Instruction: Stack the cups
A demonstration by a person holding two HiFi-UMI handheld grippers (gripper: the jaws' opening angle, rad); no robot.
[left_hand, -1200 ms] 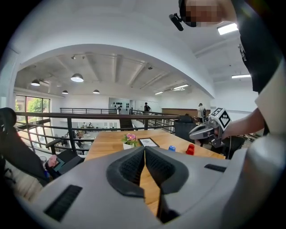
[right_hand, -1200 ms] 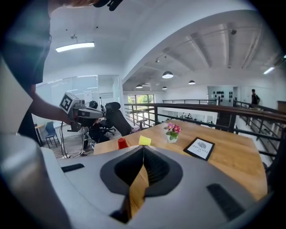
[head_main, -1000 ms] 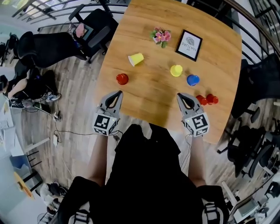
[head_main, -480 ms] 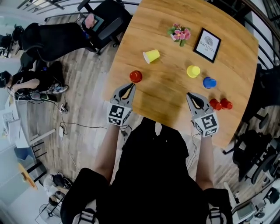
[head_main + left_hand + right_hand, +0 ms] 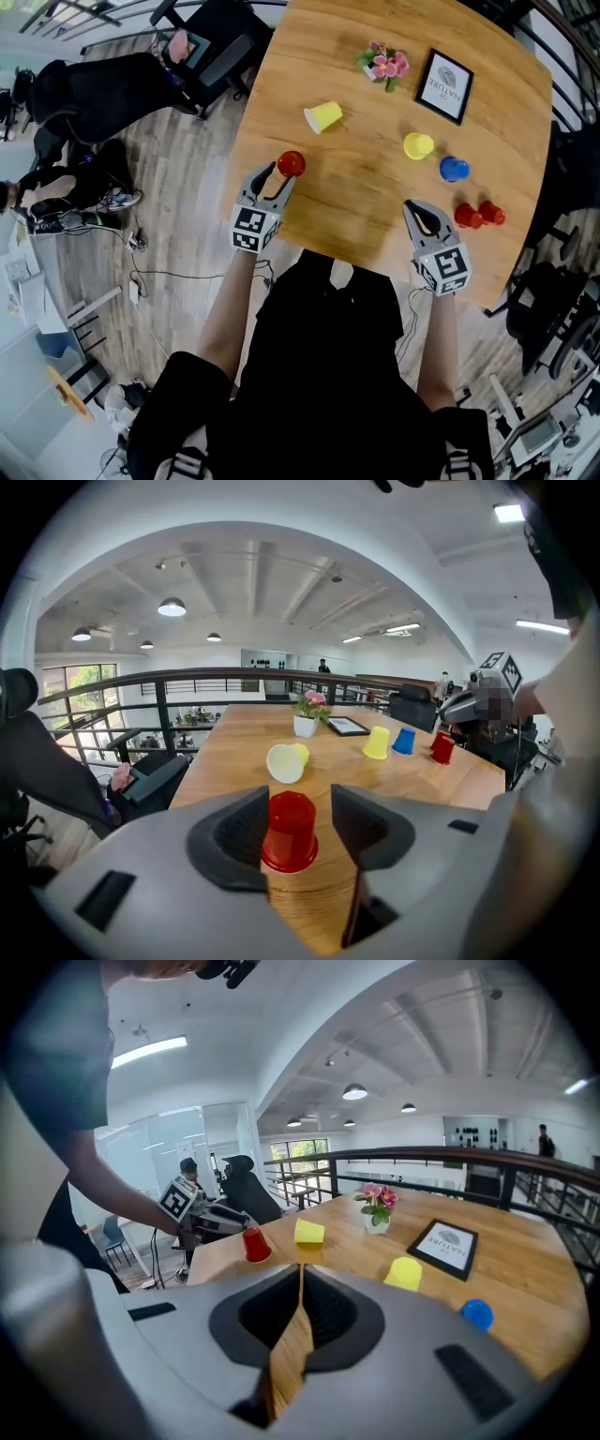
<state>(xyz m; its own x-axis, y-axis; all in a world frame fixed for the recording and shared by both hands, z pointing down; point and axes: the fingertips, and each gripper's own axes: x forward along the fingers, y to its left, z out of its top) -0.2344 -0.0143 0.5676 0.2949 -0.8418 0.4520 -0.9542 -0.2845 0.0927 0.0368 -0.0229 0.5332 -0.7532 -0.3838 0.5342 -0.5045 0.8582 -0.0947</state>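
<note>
The wooden counter (image 5: 375, 206) carries everything. My left tool (image 5: 278, 178) has just been opening its jaws; they stand wide with the upside-down red cup (image 5: 291, 164) between them near the counter's left edge, not gripped. My right tool (image 5: 424, 214) is closed tight on nothing, just beside a pair of red cups (image 5: 468, 216). Farther off are a picture frame (image 5: 444, 86), a flower pot (image 5: 385, 64), a tipped yellow cup (image 5: 323, 116), a standing yellow cup (image 5: 418, 145) and a blue cup (image 5: 454, 169).

Between jaws of left gripper (image 5: 277, 178), upturned cup (image 5: 291, 163); beyond it tipped cup (image 5: 323, 117), flowerpot (image 5: 384, 66) farther back.
</note>
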